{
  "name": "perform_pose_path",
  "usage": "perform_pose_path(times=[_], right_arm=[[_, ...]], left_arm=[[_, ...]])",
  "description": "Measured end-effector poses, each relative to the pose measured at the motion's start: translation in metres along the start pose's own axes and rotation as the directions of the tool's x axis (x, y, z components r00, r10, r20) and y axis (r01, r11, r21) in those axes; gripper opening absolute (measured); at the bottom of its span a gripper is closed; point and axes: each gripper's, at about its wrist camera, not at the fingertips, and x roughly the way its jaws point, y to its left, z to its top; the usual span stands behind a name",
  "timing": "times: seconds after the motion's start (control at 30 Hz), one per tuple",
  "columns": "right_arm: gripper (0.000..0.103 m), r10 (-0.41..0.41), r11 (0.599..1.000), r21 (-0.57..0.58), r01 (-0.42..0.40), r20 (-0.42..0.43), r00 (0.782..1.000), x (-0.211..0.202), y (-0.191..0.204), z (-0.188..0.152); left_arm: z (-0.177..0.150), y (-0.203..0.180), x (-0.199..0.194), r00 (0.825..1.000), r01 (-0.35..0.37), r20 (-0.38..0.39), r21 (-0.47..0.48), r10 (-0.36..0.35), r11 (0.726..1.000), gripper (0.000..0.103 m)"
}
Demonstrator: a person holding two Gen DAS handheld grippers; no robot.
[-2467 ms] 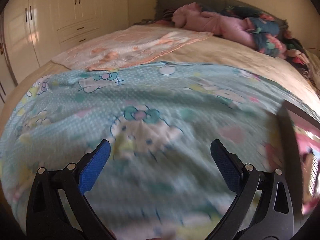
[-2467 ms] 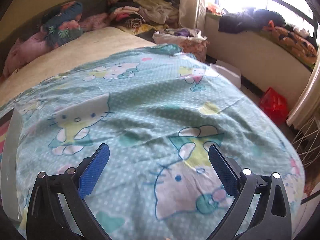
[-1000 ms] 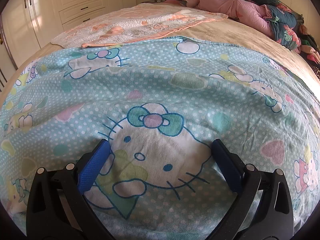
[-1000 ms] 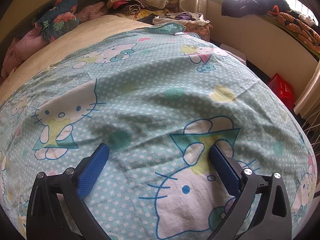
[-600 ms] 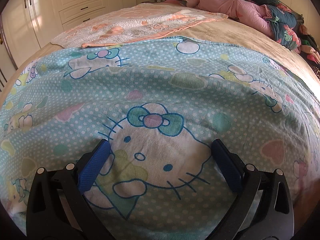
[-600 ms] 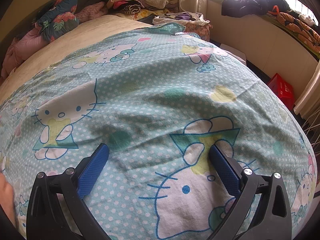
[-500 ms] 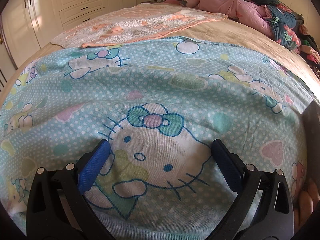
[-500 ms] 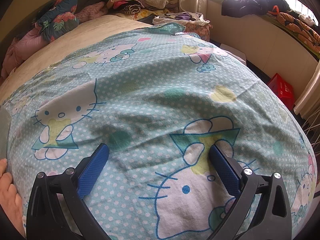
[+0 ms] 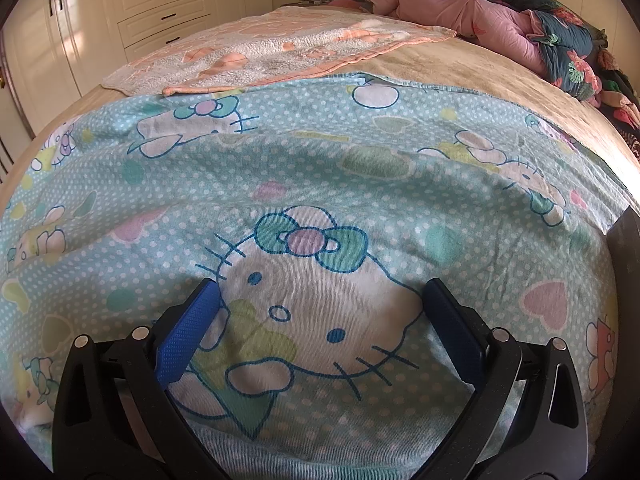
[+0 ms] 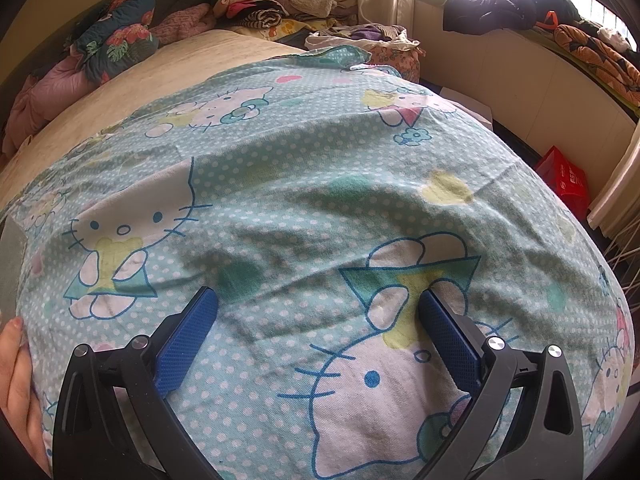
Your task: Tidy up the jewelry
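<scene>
We rest the left gripper (image 9: 320, 300) and right gripper (image 10: 318, 306) on the cartoon bedsheet (image 9: 360, 168), both spread wide and holding nothing, likely parked while a bare hand (image 10: 16, 384) brings something in. No jewelry shows in either view.
</scene>
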Motion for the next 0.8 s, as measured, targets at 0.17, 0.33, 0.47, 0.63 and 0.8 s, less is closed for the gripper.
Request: perform_pose_path(times=[0.17, 0.33, 0.47, 0.63, 0.8], right_arm=[[0.098, 0.0, 1.0, 0.0, 0.0, 0.0, 1.0, -0.0005, 0.0005, 0.0], [0.098, 0.0, 1.0, 0.0, 0.0, 0.0, 1.0, -0.0001, -0.0001, -0.0001], [0.098, 0.0, 1.0, 0.0, 0.0, 0.0, 1.0, -0.0002, -0.0001, -0.0001], [0.098, 0.0, 1.0, 0.0, 0.0, 0.0, 1.0, -0.0006, 0.0002, 0.0], [0.098, 0.0, 1.0, 0.0, 0.0, 0.0, 1.0, -0.0005, -0.0001, 0.0]], left_arm=[[-0.0004, -0.0004, -0.0001, 1.0, -0.002, 0.006, 0.0, 0.002, 1.0, 0.093], [-0.0001, -0.0013, 0.001, 1.0, 0.003, 0.002, -0.003, -0.003, 1.0, 0.093], [-0.0006, 0.0006, 0.0005, 1.0, 0.013, 0.004, -0.011, -0.013, 1.0, 0.093], [-0.0018, -0.0003, 0.0011, 1.0, 0.006, 0.007, -0.006, -0.006, 1.0, 0.093], [-0.0021, -0.0017, 0.0011, 1.0, 0.003, 0.005, -0.003, -0.003, 1.0, 0.093]])
